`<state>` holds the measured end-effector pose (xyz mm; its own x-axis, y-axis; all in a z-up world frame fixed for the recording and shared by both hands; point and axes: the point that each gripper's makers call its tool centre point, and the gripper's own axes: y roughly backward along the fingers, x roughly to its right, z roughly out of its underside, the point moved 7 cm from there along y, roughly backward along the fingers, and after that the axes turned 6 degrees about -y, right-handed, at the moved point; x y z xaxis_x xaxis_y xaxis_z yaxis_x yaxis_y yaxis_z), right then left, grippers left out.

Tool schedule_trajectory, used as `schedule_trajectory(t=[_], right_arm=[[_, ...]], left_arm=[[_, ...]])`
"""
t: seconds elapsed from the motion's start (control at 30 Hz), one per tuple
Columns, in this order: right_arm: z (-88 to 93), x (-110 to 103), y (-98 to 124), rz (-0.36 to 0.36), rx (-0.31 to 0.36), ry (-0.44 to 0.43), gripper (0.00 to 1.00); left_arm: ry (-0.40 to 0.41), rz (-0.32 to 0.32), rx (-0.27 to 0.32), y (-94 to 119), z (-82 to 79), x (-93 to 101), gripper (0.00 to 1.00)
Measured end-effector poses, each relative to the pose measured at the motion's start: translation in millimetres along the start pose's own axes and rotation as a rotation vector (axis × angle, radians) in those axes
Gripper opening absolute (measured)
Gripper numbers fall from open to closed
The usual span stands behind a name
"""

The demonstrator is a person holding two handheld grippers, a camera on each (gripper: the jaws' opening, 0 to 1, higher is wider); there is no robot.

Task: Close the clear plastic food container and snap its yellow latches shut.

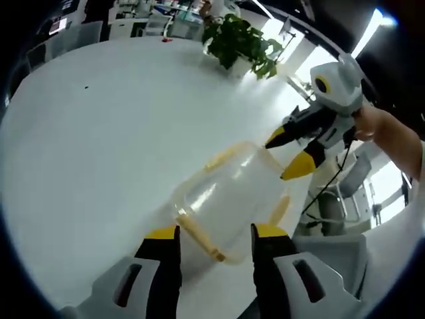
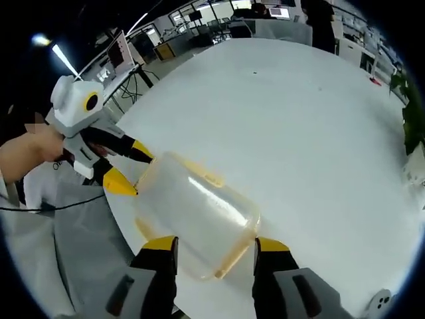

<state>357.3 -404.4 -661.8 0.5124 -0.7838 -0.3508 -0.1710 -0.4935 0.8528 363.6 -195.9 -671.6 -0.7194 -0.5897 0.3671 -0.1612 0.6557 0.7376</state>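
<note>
A clear plastic food container (image 1: 229,199) with yellow latches (image 1: 199,236) lies on the white table (image 1: 99,133) near its edge. My left gripper (image 1: 212,232) is open, and its yellow-tipped jaws straddle the container's near end. The right gripper (image 1: 287,154) comes in from the upper right, open, with its tips at the far end. In the right gripper view the same container (image 2: 196,219) lies between my right gripper's (image 2: 216,244) spread jaws, with a latch (image 2: 207,177) along its top edge. The left gripper (image 2: 133,167) touches the opposite end. I cannot tell whether the lid is fully seated.
A potted plant (image 1: 239,43) stands at the far side of the table and shows again at the edge (image 2: 412,113). A hand (image 1: 378,126) holds the right gripper. The table edge (image 2: 126,219) runs close beside the container. Desks and chairs (image 2: 265,26) lie beyond.
</note>
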Motion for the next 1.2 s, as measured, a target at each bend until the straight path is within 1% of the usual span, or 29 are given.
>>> schedule_trajectory(t=[0.07,0.13,0.23,0.27,0.37,0.53,0.6,0.67,0.7,0.77,0.8,0.87,0.93,1.1,1.2], right_arm=[[-0.7,0.3,1.1,0.008,0.008,0.016,0.42],[-1.6,0.2,1.8,0.018,0.02,0.029,0.42],[-5.2,-1.0,3.7,0.035,0.051,0.096,0.39],[-5.2,-2.0,4.5,0.042,0.045,0.112,0.39],[-7.3,-5.2,4.7,0.049,0.048,0.181,0.44],[-7.7,-13.7,6.9,0.04,0.052,0.232,0.43],[-9.0,-14.7,7.2,0.042,0.057,0.248,0.43],[-10.1,-17.1,7.1,0.04,0.059,0.263,0.44],[-10.1,-19.3,6.8,0.033,0.058,0.273,0.43],[-9.8,-23.0,6.5,0.024,0.057,0.283,0.43],[-9.5,-26.3,6.2,0.019,0.059,0.301,0.43],[-9.8,-30.1,5.6,0.013,0.064,0.332,0.43],[-10.6,-33.5,5.1,0.002,0.068,0.343,0.41],[-13.3,-37.9,5.5,-0.005,0.081,0.38,0.39],[-14.0,-39.6,6.4,-0.012,0.088,0.401,0.38]], left_arm=[[-0.02,0.0,0.005,2.3,-0.9,0.5,0.41],[-0.042,0.004,0.027,4.8,-3.3,1.7,0.4],[-0.078,0.013,0.04,6.9,-5.8,5.0,0.41],[-0.086,0.012,0.043,7.1,-6.4,5.2,0.42],[-0.109,0.018,0.052,7.6,-8.0,7.3,0.44],[-0.191,0.028,0.077,11.6,-13.2,13.7,0.44],[-0.205,0.031,0.076,13.0,-14.6,16.0,0.45],[-0.246,0.034,0.079,14.1,-16.6,17.8,0.45],[-0.287,0.032,0.078,14.9,-17.7,18.6,0.45],[-0.336,0.045,0.077,15.7,-18.7,22.1,0.46],[-0.348,0.057,0.082,15.9,-19.2,24.1,0.46],[-0.354,0.064,0.071,15.8,-18.9,25.5,0.46],[-0.384,0.059,0.063,15.4,-19.4,25.6,0.46],[-0.422,0.06,0.05,14.6,-20.4,26.1,0.44],[-0.479,0.054,0.018,13.5,-20.3,27.4,0.41]])
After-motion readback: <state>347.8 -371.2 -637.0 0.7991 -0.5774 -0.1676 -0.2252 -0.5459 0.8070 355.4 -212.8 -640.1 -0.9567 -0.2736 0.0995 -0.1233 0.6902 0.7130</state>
